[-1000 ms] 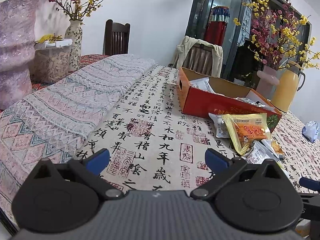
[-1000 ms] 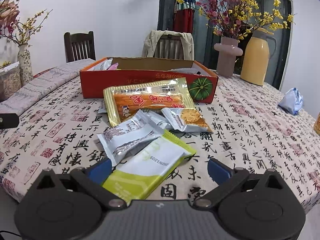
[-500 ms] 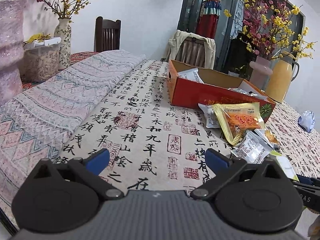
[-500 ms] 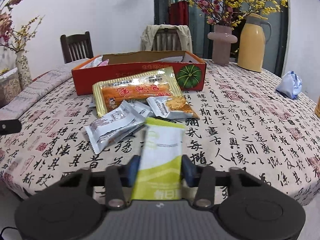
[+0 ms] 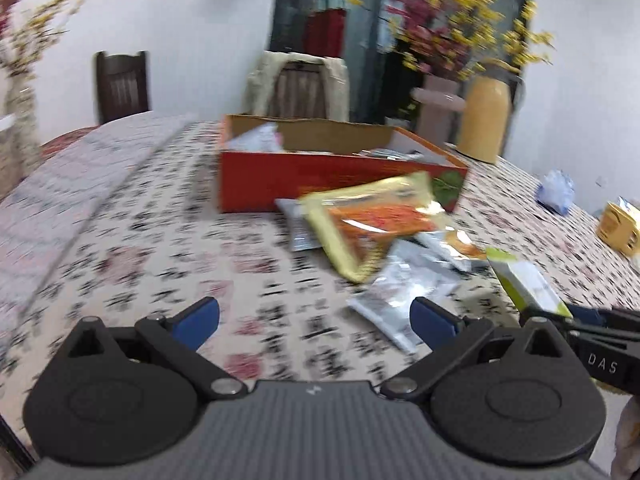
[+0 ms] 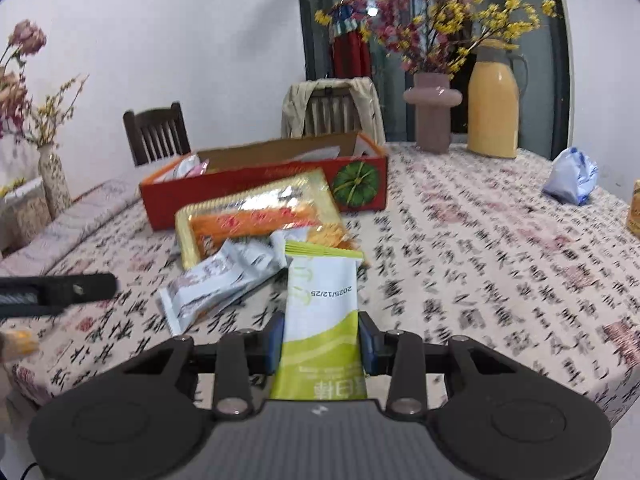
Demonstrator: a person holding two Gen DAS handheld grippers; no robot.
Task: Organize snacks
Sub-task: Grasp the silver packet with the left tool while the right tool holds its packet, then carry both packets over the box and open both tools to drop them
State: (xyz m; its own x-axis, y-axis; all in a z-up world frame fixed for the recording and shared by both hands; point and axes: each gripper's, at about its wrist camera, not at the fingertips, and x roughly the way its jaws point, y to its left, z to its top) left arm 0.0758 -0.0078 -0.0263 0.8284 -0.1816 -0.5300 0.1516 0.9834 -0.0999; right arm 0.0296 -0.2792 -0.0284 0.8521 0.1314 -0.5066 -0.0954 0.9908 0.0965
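Note:
My right gripper (image 6: 322, 340) has a green and white snack packet (image 6: 322, 304) between its blue pads; the jaws are still closing and the pads press its sides. The packet sticks out forward above the tablecloth, and it also shows in the left wrist view (image 5: 528, 284). Beyond it lie a silver packet (image 6: 216, 284), a large yellow and orange packet (image 6: 256, 216) and a small orange one, all in front of the open red box (image 6: 240, 192). My left gripper (image 5: 316, 318) is open with nothing between its fingers, just left of the silver packet (image 5: 400, 292).
A yellow jug (image 6: 494, 104) and a pink vase of flowers (image 6: 432, 112) stand at the back right. A blue and white bag (image 6: 572, 176) and a yellow carton (image 5: 620, 228) lie at the right. A folded patterned cloth (image 5: 60, 184) covers the table's left side; chairs stand behind.
The right jaws went from wide open to closed on the green and white packet, which turned lengthwise and came up off the pile. The left gripper swung right towards the snack pile.

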